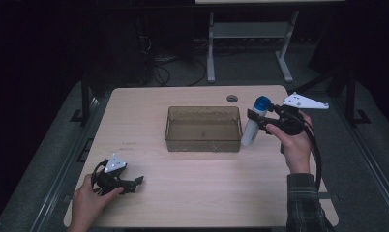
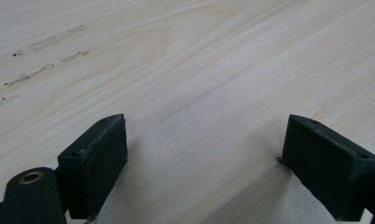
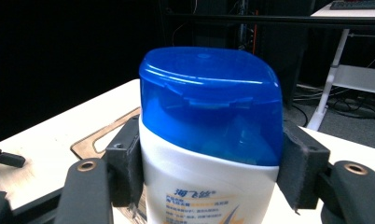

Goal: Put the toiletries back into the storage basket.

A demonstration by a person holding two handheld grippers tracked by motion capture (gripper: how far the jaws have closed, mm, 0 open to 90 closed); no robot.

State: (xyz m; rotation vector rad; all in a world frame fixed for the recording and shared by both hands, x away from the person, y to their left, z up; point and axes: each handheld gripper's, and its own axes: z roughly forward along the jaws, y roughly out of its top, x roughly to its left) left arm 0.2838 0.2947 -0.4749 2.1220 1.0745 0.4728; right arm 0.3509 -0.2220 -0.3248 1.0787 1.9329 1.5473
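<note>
Room: dark, with desk legs and loose cables on the floor along the top of the high view.
Surface: a pale wood-grain counter [image 1: 197, 188] across the middle of the high view, with a small round grommet near its far edge.
Bin: a translucent brown bin [image 1: 203, 128] sits at the centre of the frame; I can make out nothing inside it.
Bottle: a white bottle with a blue cap [image 1: 254, 121] stands just right of the bin's right wall, tilted, its foot low beside the bin's near right corner and off the counter as far as I can judge. In the right gripper view the cap [image 3: 211, 109] takes up the middle of the picture, with printed lettering on the body below it.
Right gripper: the right gripper [image 1: 260, 122], at centre right of the high view, is clamped on the bottle, one pad pressing each side just below the cap.
Left gripper: the left gripper [image 1: 134, 182], at lower left of the high view, rests low at the counter in the person's hand; its jaws stand wide apart with bare wood between them in the left gripper view.
Likely step: carrying the bottle toward the bin, by my reading.
Risk, wall: the bottle's foot hangs lower than the bin's rim, so a sideways move without more lift could knock the wall and shove the bin.
Risk, grip: the pads hold high on a smooth, tapering body, so the heavy lower part could swing or slide out.
Risk, release: letting go while tilted may make it topple and clatter.
</note>
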